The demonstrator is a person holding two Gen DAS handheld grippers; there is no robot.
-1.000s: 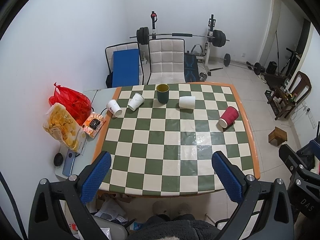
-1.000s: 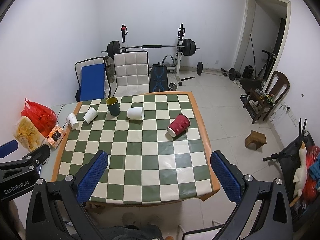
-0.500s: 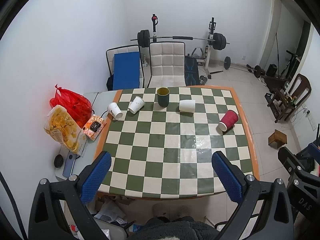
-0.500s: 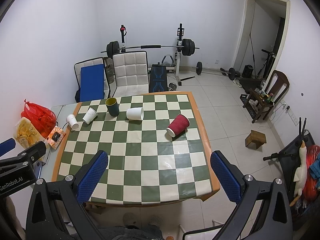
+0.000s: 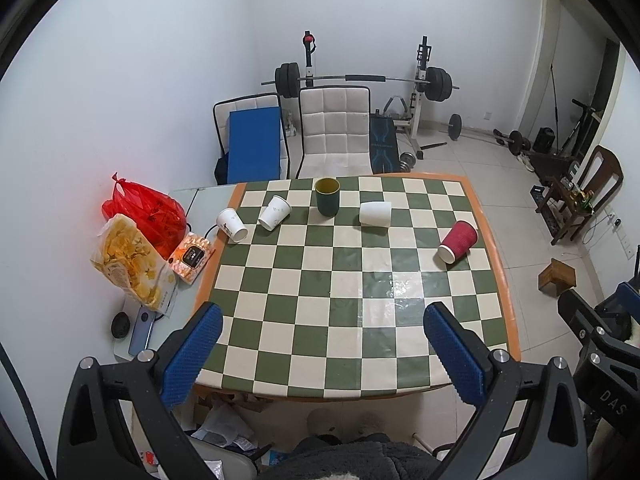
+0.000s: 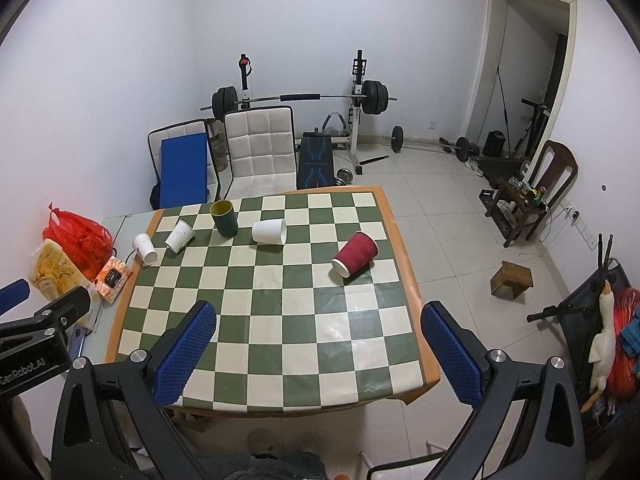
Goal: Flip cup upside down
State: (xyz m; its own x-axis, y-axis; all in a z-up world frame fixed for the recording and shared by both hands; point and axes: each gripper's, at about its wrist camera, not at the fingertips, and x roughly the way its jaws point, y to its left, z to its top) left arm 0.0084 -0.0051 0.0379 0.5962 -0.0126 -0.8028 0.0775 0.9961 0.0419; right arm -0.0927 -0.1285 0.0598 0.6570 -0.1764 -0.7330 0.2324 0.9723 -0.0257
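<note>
A green-and-white checkered table [image 5: 352, 288] [image 6: 272, 304] carries several cups along its far side. A dark green cup [image 5: 327, 197] [image 6: 224, 218] stands upright. A red ribbed cup [image 5: 458, 241] [image 6: 355, 254] lies on its side at the right. A white cup [image 5: 375, 213] [image 6: 269, 231] lies on its side in the middle. Two more white paper cups [image 5: 273, 212] [image 5: 231, 224] lie tilted at the far left. My left gripper [image 5: 320, 354] is open and empty above the near edge. My right gripper [image 6: 318, 354] is open and empty there too.
A side table at the left holds a red bag [image 5: 148, 212], a snack bag [image 5: 130, 266], a small orange box [image 5: 191, 253] and a phone [image 5: 141, 334]. Two chairs [image 5: 334, 132] stand behind the table. A barbell rack [image 5: 360, 80] is at the back wall. A wooden stool [image 5: 556, 276] is on the floor at right.
Both grippers have drawn back and up slightly, so the table looks a little farther away. The cups have not moved. Both grippers stay open.
</note>
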